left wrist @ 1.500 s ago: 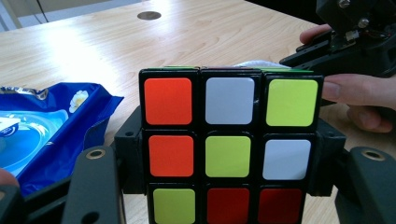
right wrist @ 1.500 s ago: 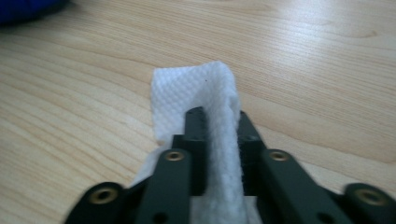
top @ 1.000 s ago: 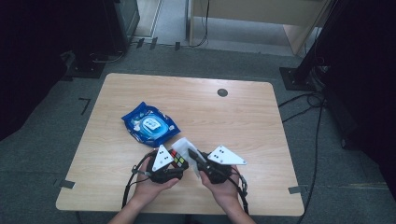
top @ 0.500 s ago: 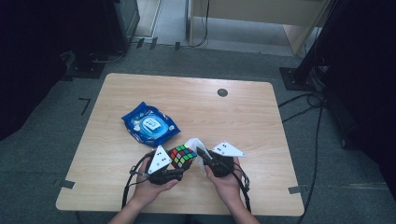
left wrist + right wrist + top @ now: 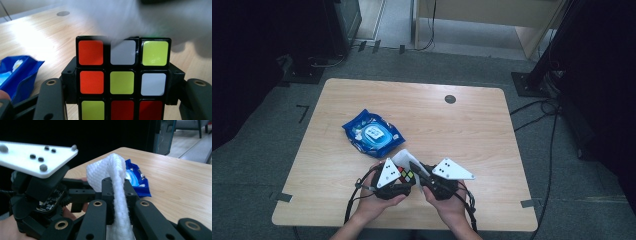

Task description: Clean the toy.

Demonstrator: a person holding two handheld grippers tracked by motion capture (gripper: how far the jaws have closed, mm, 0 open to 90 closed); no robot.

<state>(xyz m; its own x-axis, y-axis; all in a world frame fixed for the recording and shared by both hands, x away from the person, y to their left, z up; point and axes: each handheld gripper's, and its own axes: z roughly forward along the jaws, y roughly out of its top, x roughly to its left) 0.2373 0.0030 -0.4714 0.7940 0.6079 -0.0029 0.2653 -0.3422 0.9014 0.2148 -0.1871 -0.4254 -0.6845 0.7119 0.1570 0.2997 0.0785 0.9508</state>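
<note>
A colour-tiled puzzle cube (image 5: 406,175) sits between the jaws of my left gripper (image 5: 403,179), which is shut on it near the table's front edge. In the left gripper view the cube (image 5: 122,80) shows orange, white, yellow and red tiles, clamped at both sides by the gripper (image 5: 122,83). My right gripper (image 5: 416,169) is shut on a white wipe (image 5: 404,158) and holds it against the cube's far top side. The right gripper view shows the wipe (image 5: 117,170) pinched upright in the gripper (image 5: 117,192). A blurred patch of the wipe (image 5: 150,20) hangs over the cube.
A blue wipes packet (image 5: 373,133) lies on the wooden table (image 5: 472,130) left of centre, just beyond the hands. A round dark grommet (image 5: 450,99) sits near the far edge. Cables and dark stands ring the table on the floor.
The right gripper carried the wipe forward over the cube, then drew back slightly toward the person. The left gripper kept still with the cube.
</note>
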